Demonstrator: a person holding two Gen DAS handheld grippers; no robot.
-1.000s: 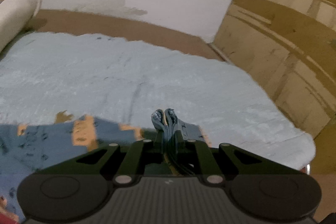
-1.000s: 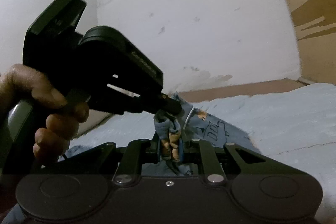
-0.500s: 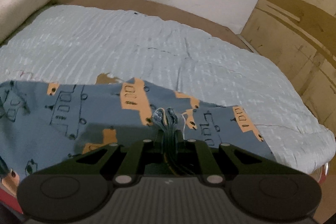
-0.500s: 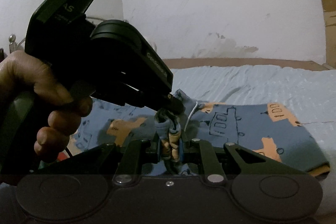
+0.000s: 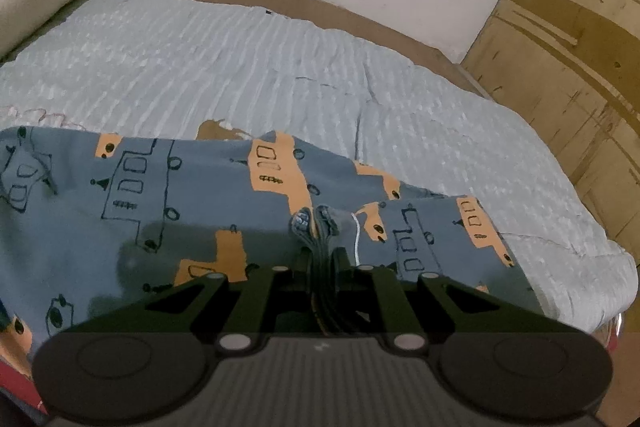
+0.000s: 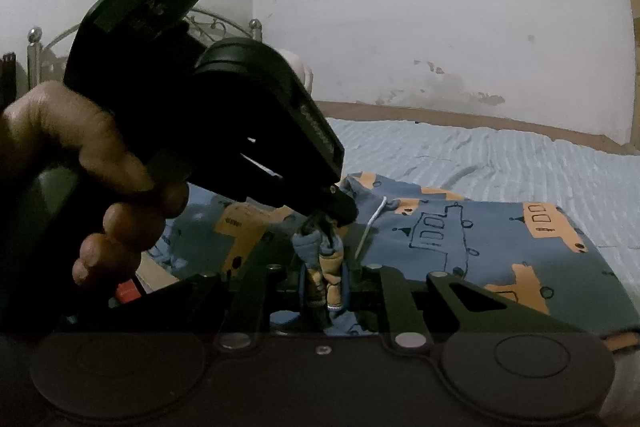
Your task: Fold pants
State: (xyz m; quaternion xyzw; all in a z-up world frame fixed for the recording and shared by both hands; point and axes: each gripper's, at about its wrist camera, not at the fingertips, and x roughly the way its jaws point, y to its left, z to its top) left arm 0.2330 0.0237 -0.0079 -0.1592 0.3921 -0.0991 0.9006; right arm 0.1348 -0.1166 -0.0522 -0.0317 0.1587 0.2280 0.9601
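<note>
Pants [image 5: 168, 211], blue-grey with orange and outlined trucks, lie spread on the pale blue bedcover [image 5: 248, 59]. The left gripper [image 5: 316, 223] has its fingers almost closed and pinches a bunched fold of the pants. The right gripper [image 6: 324, 259] does the same, just beside it. A hand [image 6: 92, 179] holds the left gripper; white lettering on its black side is too blurred to read.
</note>
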